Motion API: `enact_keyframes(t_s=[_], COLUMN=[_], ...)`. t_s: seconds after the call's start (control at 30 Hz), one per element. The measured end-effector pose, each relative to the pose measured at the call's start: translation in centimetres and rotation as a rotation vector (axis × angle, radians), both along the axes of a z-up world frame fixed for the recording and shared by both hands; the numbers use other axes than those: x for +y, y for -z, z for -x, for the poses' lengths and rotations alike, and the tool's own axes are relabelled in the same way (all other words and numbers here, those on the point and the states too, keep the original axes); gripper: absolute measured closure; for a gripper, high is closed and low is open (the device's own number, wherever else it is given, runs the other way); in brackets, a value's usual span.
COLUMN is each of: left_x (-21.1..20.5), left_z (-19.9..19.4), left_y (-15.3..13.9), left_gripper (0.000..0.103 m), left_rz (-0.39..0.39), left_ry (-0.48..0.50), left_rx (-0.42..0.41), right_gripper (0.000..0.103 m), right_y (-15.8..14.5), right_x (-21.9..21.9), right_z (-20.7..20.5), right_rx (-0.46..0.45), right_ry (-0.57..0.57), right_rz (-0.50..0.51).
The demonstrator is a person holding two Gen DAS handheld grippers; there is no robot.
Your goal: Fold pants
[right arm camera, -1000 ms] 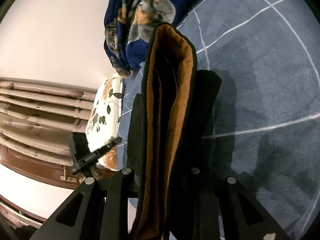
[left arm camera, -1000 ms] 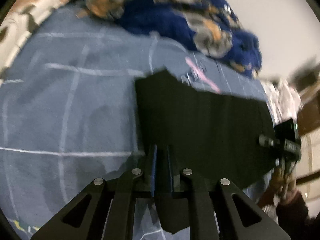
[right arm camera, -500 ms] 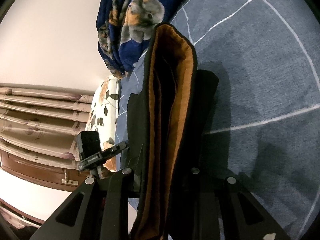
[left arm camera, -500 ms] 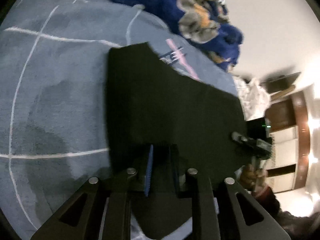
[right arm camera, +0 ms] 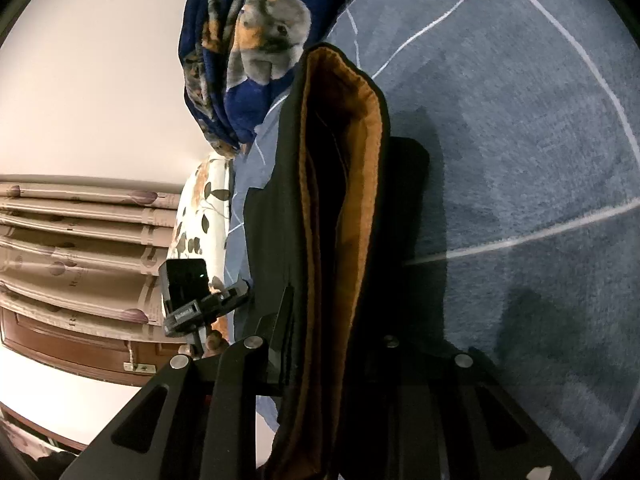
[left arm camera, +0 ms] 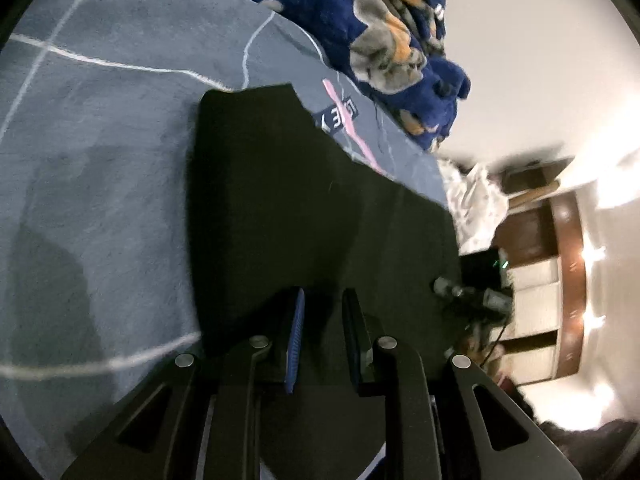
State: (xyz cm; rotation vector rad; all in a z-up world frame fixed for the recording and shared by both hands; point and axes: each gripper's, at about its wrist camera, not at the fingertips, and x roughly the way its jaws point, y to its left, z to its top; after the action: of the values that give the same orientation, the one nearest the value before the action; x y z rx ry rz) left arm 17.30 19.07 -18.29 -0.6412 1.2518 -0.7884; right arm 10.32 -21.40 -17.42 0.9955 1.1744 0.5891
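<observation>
Pants [left arm camera: 304,208]: black, brown-lined, lay flat on the blue-grey bedspread [left arm camera: 100,152], near the dog-print blanket [left arm camera: 384,36].
Left gripper [left arm camera: 322,316]: jaws had just been opening; pads stood apart, cloth between them, ungripped.
Right gripper [right arm camera: 336,320]: clamped on the folded waistband edge, lining [right arm camera: 356,184] showing.

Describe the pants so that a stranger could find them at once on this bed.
Start from the grey-blue bedspread with thin white lines. The pants lie flat in front of the crumpled navy dog-print blanket. They alone are plain black, with an orange-brown lining at the lifted end.
</observation>
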Motion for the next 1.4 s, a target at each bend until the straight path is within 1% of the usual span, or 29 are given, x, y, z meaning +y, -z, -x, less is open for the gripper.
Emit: enact_keyframes(t_s=[0.07,0.13,0.2,0.23,0.27,0.3,0.37,0.43,0.47,0.5,0.53,0.57,0.6,0.63,0.67,0.7,0.8,0.83,0.9,0.97,1.03,1.07,1.13,1.2,1.3,1.33,1.4], left_x=[-0.6,-1.4,-1.8,-2.0,-2.1,-2.2,-1.6,0.0,0.7,1.6,2.0,2.4,2.9,3.2,3.6,3.9,4.5,4.6,4.4,3.8,3.0,2.4,0.9,0.0,-0.7,-0.8,-0.9], left_z=[-0.4,-0.7,-0.7,-0.6,-0.5,-0.2,0.1,0.4,0.4,0.7,0.9,1.2,1.5,1.8,2.0,2.2,1.8,1.6,1.2,0.8,0.7,0.7,0.8,0.7,0.1,-0.1,-0.2], left_y=[-0.4,-0.7,-0.9,-1.1,-1.1,-1.1,-1.4,-2.0,-2.3,-2.6,-2.8,-3.0,-3.1,-3.1,-2.9,-2.6,-1.1,-1.0,-0.9,-0.7,-0.4,-0.4,-0.5,-0.6,-0.7,-0.8,-0.7], left_gripper=[0.083,0.082,0.084,0.095,0.101,0.101,0.101,0.100,0.097,0.093,0.079,0.058,0.048,0.031,0.025,0.025,0.023,0.019,0.017,0.017,0.017,0.017,0.017,0.017,0.017,0.017,0.030], left_rz=[-0.006,0.010,-0.027,-0.066,-0.110,-0.138,-0.134,-0.065,-0.057,-0.081,-0.116,-0.158,-0.195,-0.201,-0.187,-0.171,-0.074,-0.046,-0.016,0.016,0.072,0.087,0.071,0.060,0.090,0.089,0.058], left_ry=[0.020,0.026,0.015,0.003,-0.014,-0.029,-0.050,-0.058,-0.061,-0.062,-0.054,-0.044,-0.027,-0.019,-0.010,-0.007,0.002,0.000,0.012,0.045,0.094,0.116,0.172,0.200,0.182,0.160,0.114], left_rx=[-0.015,-0.017,-0.040,-0.061,-0.076,-0.076,-0.065,-0.043,-0.027,-0.020,-0.027,-0.039,-0.049,-0.050,-0.043,-0.031,0.055,0.057,0.072,0.097,0.132,0.136,0.129,0.110,0.093,0.076,0.053], right_gripper=[0.079,0.079,0.078,0.078,0.078,0.078,0.078,0.078,0.078,0.078,0.078,0.078,0.078,0.078,0.077,0.077,0.077,0.077,0.077,0.077,0.077,0.077,0.077,0.077,0.077,0.078,0.078], right_y=[0.4,0.6,0.6,0.6,0.5,0.5,0.4,0.6,0.6,0.6,0.6,0.6,0.6,0.6,0.6,0.6,0.7,0.7,0.7,0.7,0.6,0.6,0.6,0.6,0.7,0.7,0.8], right_x=[-0.1,-0.1,-0.1,-0.2,-0.2,-0.2,-0.3,-0.4,-0.3,-0.3,-0.3,-0.3,-0.3,-0.4,-0.4,-0.4,-0.3,-0.2,-0.2,-0.2,-0.2,-0.2,-0.3,-0.2,-0.2,-0.2,-0.2], right_z=[0.0,0.0,0.0,0.1,0.1,0.1,0.2,0.2,0.2,0.1,0.1,0.0,0.0,0.0,0.0,0.1,0.1,0.1,0.1,0.1,0.1,0.1,0.2,0.2,0.2,0.2,0.2], right_rx=[0.010,0.014,0.015,0.014,0.010,0.008,0.005,0.011,0.012,0.013,0.014,0.013,0.013,0.012,0.012,0.011,0.007,0.008,0.012,0.015,0.016,0.015,0.015,0.014,0.010,0.008,0.007], right_ry=[0.005,0.007,0.007,0.006,0.004,0.003,-0.002,-0.001,-0.002,-0.004,-0.005,-0.006,-0.008,-0.009,-0.009,-0.008,-0.003,-0.001,-0.001,-0.001,0.000,0.001,0.003,0.004,0.004,0.002,0.000], right_rz=[-0.008,-0.014,-0.017,-0.016,-0.011,-0.005,-0.001,-0.010,-0.011,-0.012,-0.013,-0.014,-0.012,-0.012,-0.013,-0.013,-0.014,-0.014,-0.012,-0.008,-0.009,-0.009,-0.009,-0.011,-0.012,-0.009,-0.003])
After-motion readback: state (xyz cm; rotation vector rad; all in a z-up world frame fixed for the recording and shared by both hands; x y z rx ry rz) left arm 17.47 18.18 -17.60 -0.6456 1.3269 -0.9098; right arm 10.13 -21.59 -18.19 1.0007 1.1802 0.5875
